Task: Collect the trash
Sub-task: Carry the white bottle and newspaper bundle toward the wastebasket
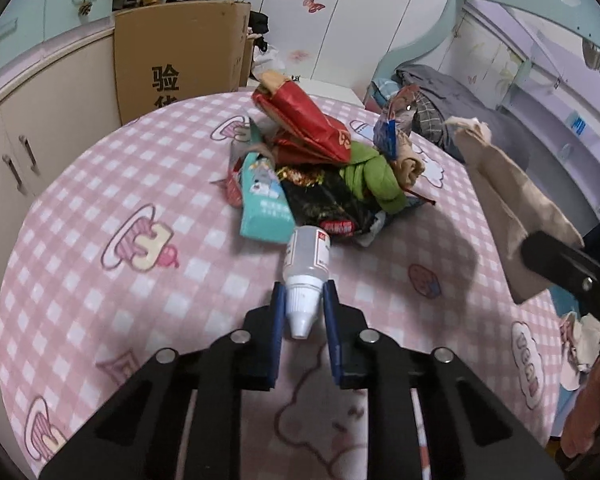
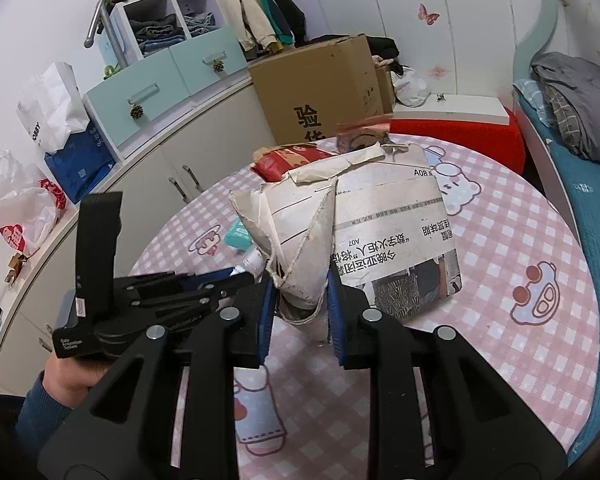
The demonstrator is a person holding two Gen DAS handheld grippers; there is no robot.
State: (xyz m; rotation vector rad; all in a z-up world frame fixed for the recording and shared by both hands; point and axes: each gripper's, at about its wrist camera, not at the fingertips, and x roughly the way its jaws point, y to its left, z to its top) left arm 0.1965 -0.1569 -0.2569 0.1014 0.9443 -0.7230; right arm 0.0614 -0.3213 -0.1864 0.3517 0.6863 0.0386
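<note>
My left gripper [image 1: 303, 300] is shut on the cap end of a small white plastic bottle [image 1: 306, 268], held just above the pink checked tablecloth [image 1: 100, 184]. Beyond it lies a trash pile: a red paper bag [image 1: 304, 120], a teal packet [image 1: 262, 204], a black wrapper [image 1: 324, 200] and a green cloth [image 1: 374, 176]. My right gripper [image 2: 300, 300] is shut on a folded newspaper [image 2: 360, 224], held up over the table; it also shows at the right of the left wrist view [image 1: 512, 196]. The left gripper's body [image 2: 148, 292] shows in the right wrist view.
A large cardboard box [image 1: 180, 56] stands behind the round table, next to beige cabinets [image 1: 32, 120]. A bed with grey bedding [image 1: 460, 100] lies to the right. Plastic bags [image 2: 24, 208] sit on the cabinet top. A red stool [image 2: 460, 132] stands behind the table.
</note>
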